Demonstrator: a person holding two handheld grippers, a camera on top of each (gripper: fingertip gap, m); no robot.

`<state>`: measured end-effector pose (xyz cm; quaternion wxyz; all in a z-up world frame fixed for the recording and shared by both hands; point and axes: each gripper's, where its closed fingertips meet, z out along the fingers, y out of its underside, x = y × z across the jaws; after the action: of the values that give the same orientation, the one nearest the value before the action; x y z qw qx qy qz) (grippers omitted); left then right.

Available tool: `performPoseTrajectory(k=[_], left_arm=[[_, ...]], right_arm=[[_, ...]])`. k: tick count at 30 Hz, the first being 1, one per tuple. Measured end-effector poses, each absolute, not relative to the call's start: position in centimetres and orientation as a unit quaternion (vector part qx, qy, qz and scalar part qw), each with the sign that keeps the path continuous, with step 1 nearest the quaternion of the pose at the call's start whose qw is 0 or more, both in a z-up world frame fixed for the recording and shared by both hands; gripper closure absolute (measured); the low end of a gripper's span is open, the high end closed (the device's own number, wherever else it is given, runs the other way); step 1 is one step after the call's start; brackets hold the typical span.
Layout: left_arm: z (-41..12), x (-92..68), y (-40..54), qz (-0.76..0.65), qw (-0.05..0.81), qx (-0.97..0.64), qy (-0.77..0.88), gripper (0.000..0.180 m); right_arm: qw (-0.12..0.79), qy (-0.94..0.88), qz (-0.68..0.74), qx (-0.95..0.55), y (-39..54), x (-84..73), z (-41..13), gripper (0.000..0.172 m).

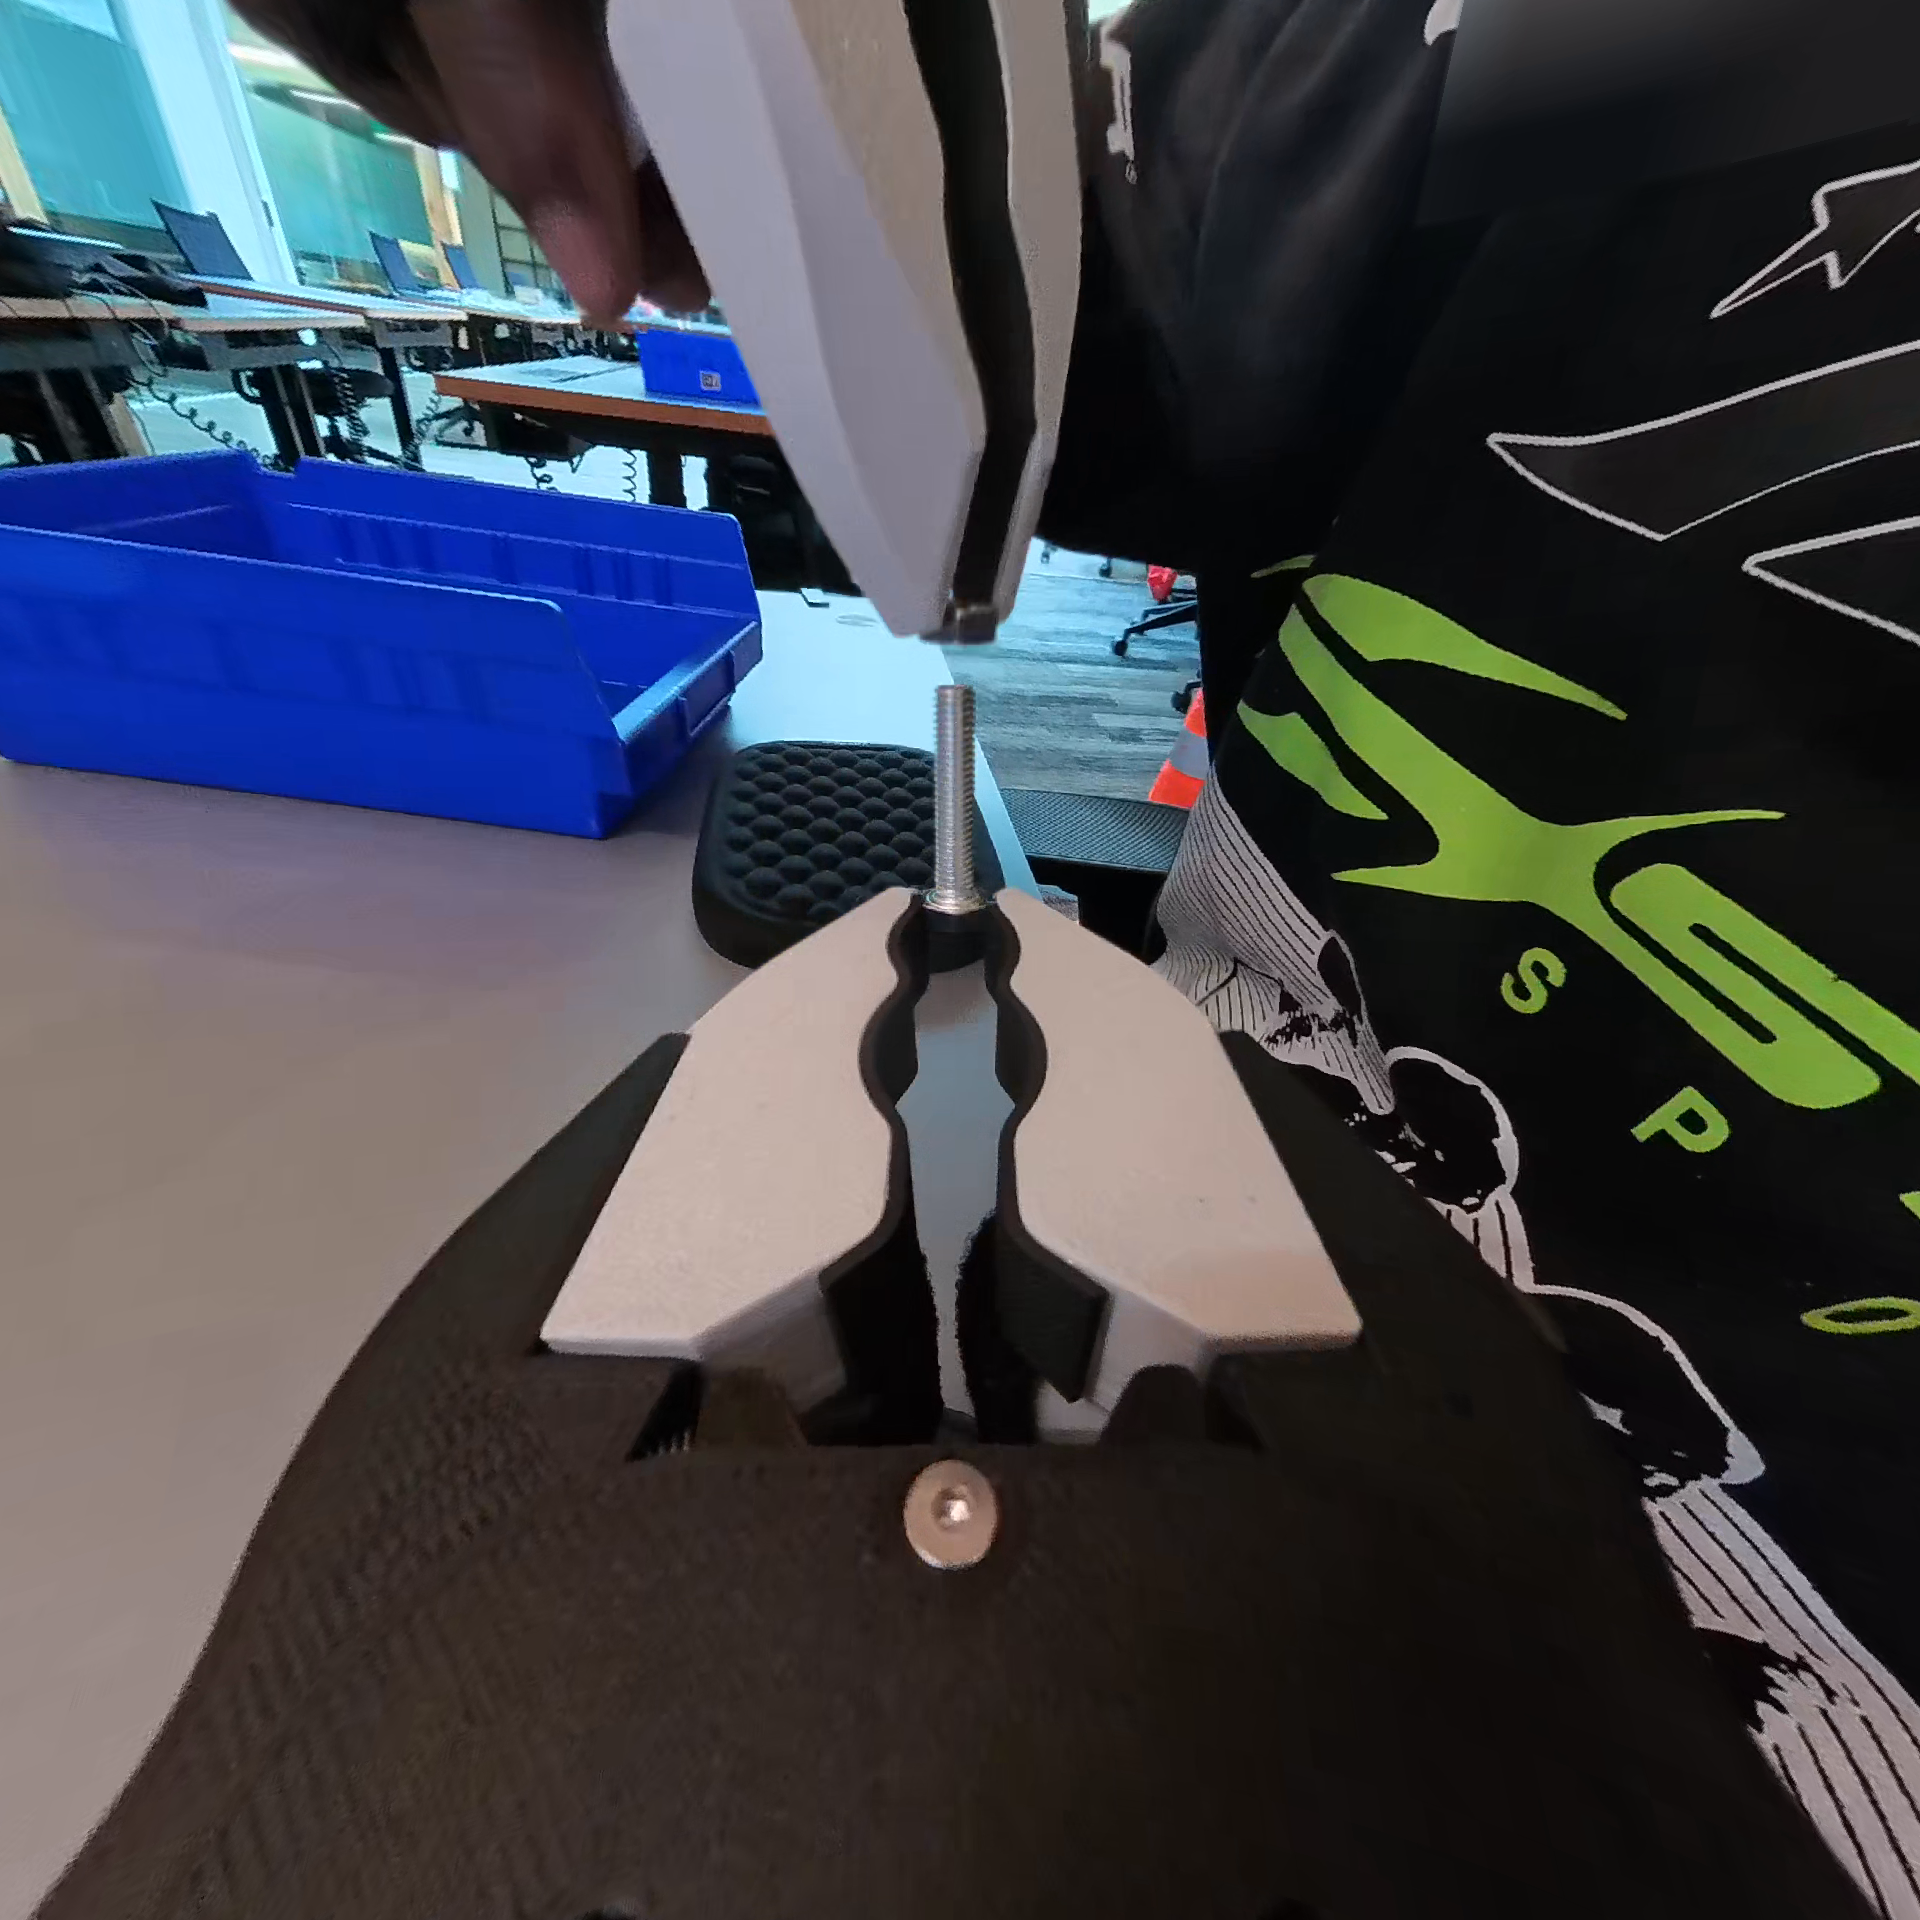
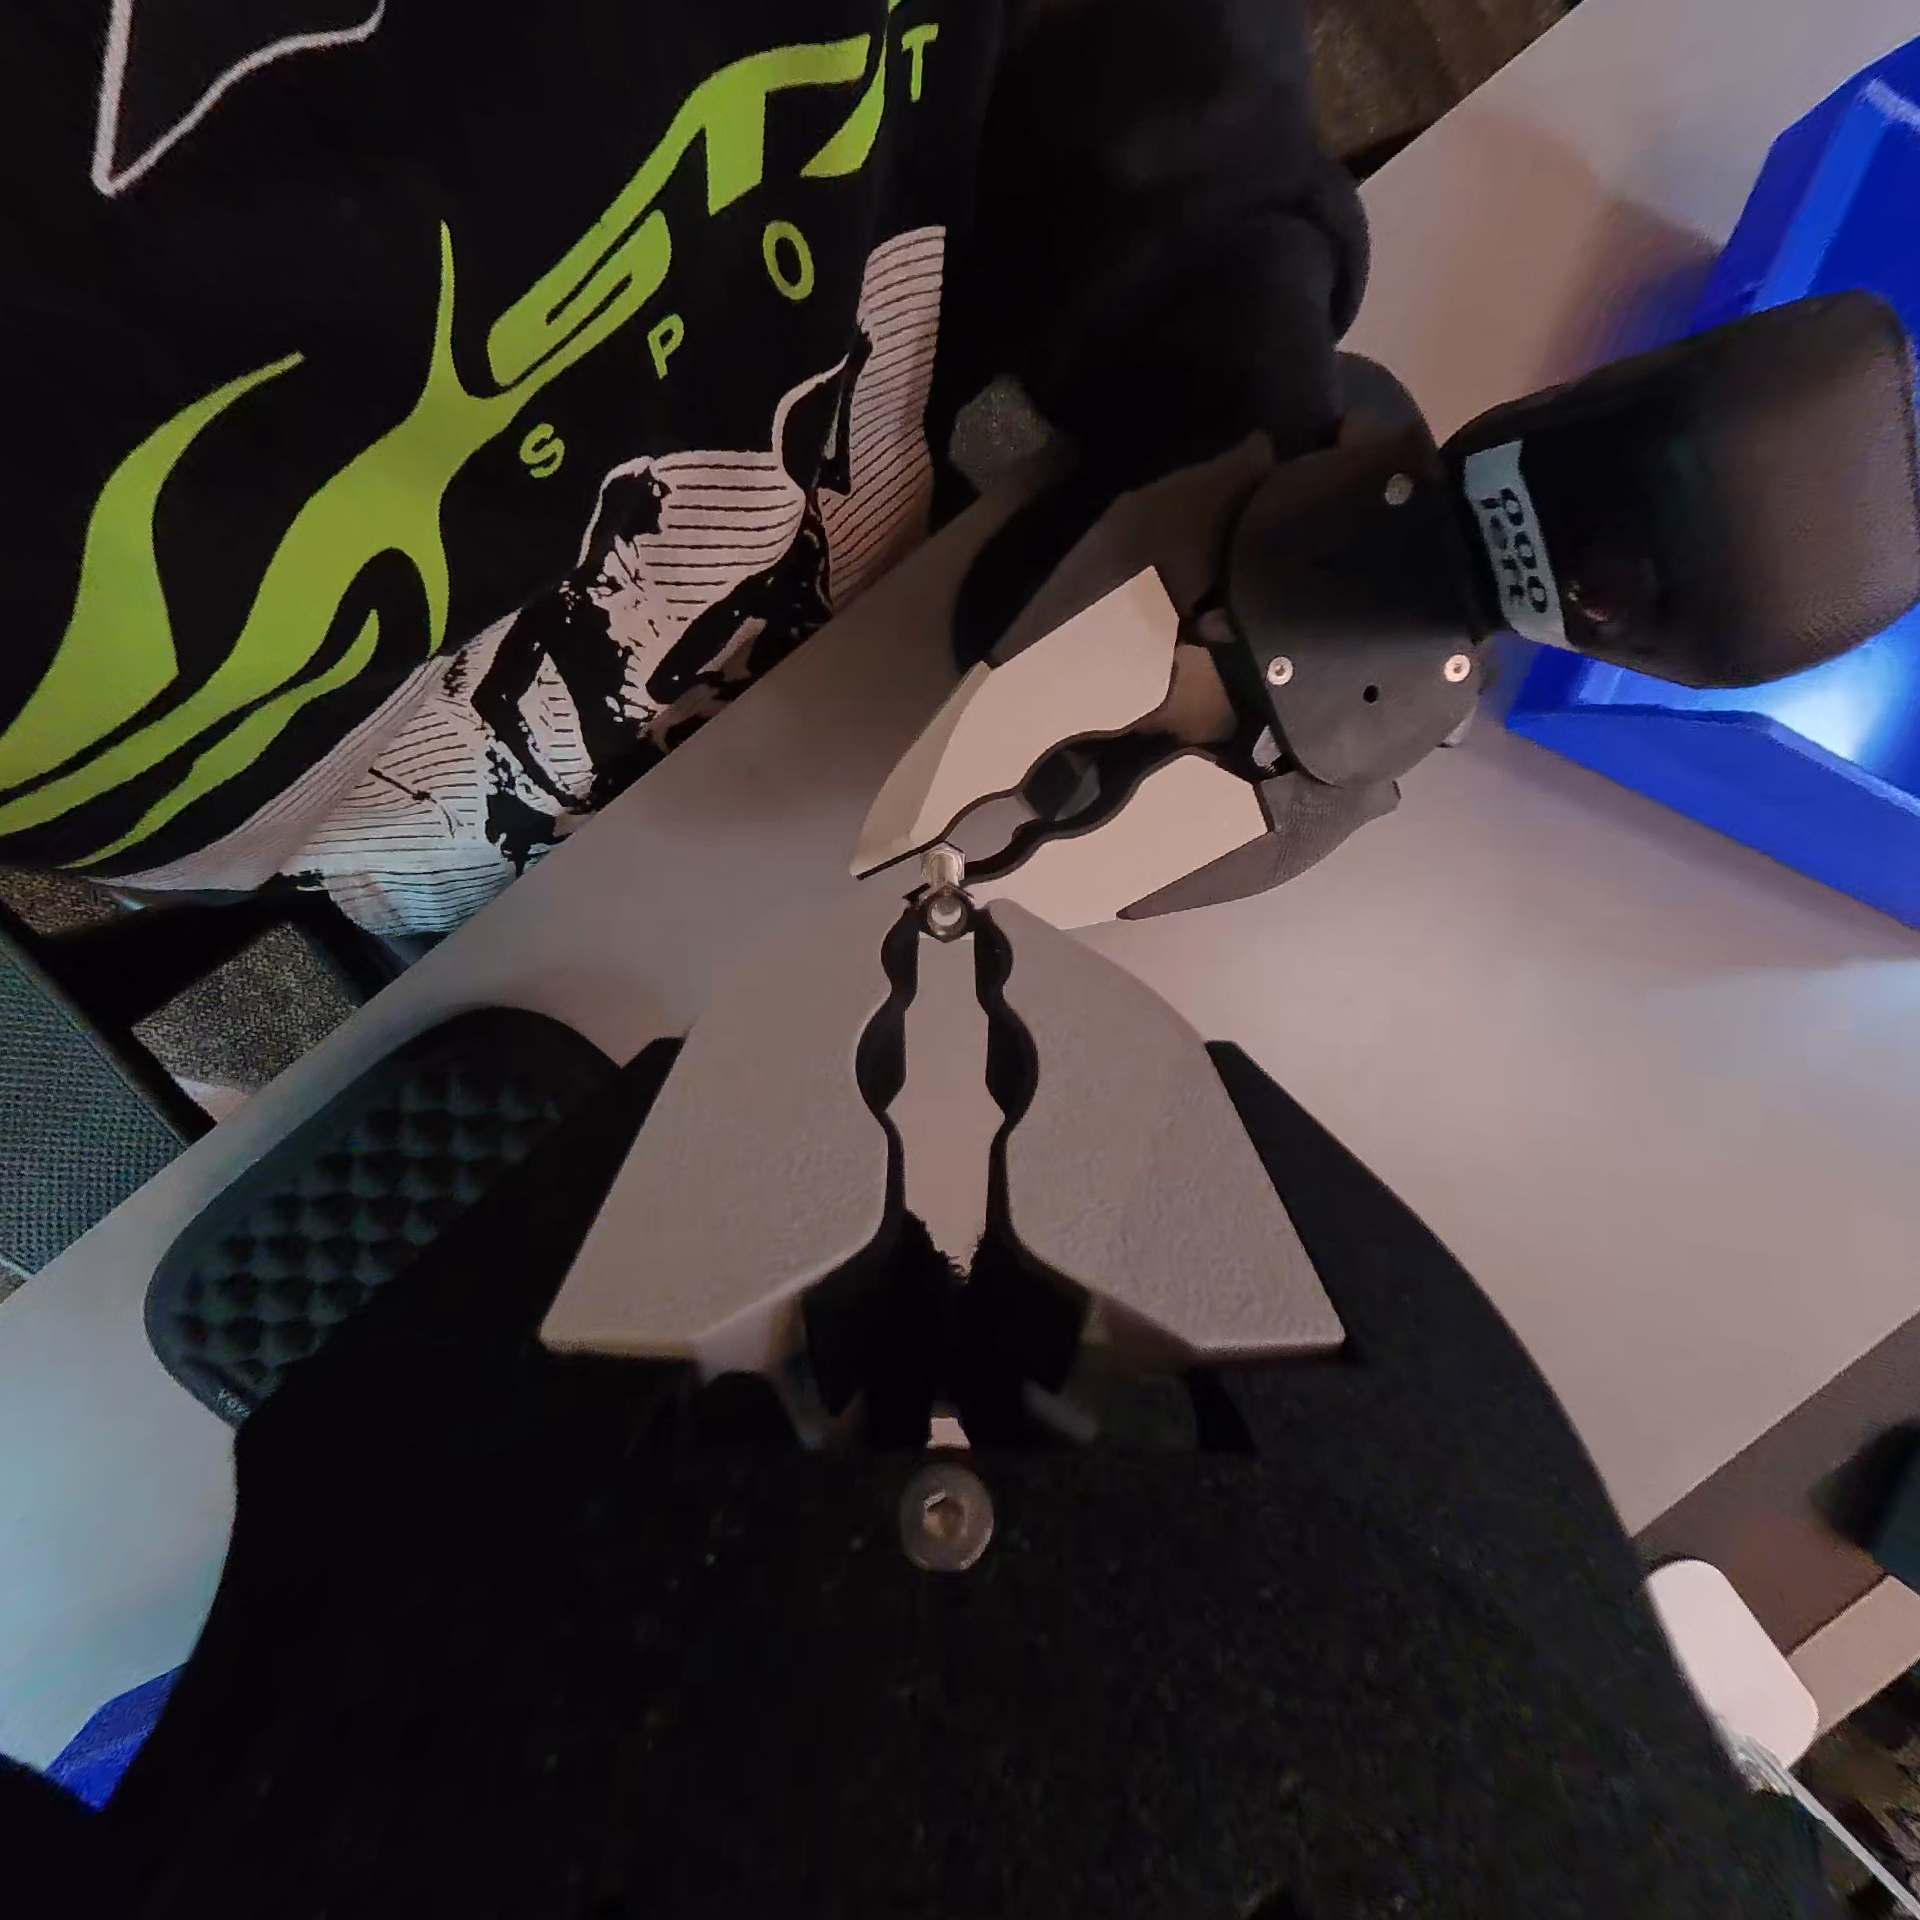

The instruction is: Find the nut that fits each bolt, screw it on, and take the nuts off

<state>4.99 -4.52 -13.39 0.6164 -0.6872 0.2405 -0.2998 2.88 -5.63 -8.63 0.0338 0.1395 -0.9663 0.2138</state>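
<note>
My left gripper (image 1: 951, 916) is shut on the head of a silver bolt (image 1: 951, 790) and holds it upright, thread pointing up, above the table's near edge. My right gripper (image 1: 964, 621) comes down from above, shut on a small dark nut (image 1: 972, 621). The nut hangs just over the bolt's tip with a small gap between them. In the right wrist view my right gripper (image 2: 943, 920) pinches the nut (image 2: 943, 916) at its fingertips, hole facing the camera. Just beyond it the bolt (image 2: 943, 864) stands in the left gripper (image 2: 935, 871).
A blue bin (image 1: 364, 623) stands on the grey table (image 1: 312, 1039) to the left. It also shows in the right wrist view (image 2: 1766, 790). A black textured pad (image 1: 821, 831) lies by the table edge. A person's black printed shirt (image 1: 1558, 831) is close on the right. My hands' fingertips stand some 5 cm from each other.
</note>
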Motion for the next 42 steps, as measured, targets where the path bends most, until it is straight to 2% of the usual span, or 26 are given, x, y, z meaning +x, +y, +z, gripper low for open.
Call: performPoseTrajectory(k=[19,25,35,42], left_arm=[[-13.7,4.9,-4.3,-0.303,0.610,-0.694,0.233,0.170],[-14.0,3.8,-3.3,-0.260,0.618,-0.718,0.190,0.171],[-14.2,0.8,-1.6,-0.108,0.649,-0.748,0.086,0.171],[-14.1,0.8,-1.7,-0.117,0.653,-0.744,0.085,0.171]], right_arm=[[0.016,-0.970,0.206,0.132,-5.2,2.7,-9.8,0.161],[0.018,-0.980,0.187,0.058,-4.4,1.9,-10.1,0.161],[0.043,-0.980,0.160,-0.112,-3.0,-0.2,-10.3,0.162],[0.054,-0.979,0.162,-0.115,-3.1,-0.3,-10.2,0.161]])
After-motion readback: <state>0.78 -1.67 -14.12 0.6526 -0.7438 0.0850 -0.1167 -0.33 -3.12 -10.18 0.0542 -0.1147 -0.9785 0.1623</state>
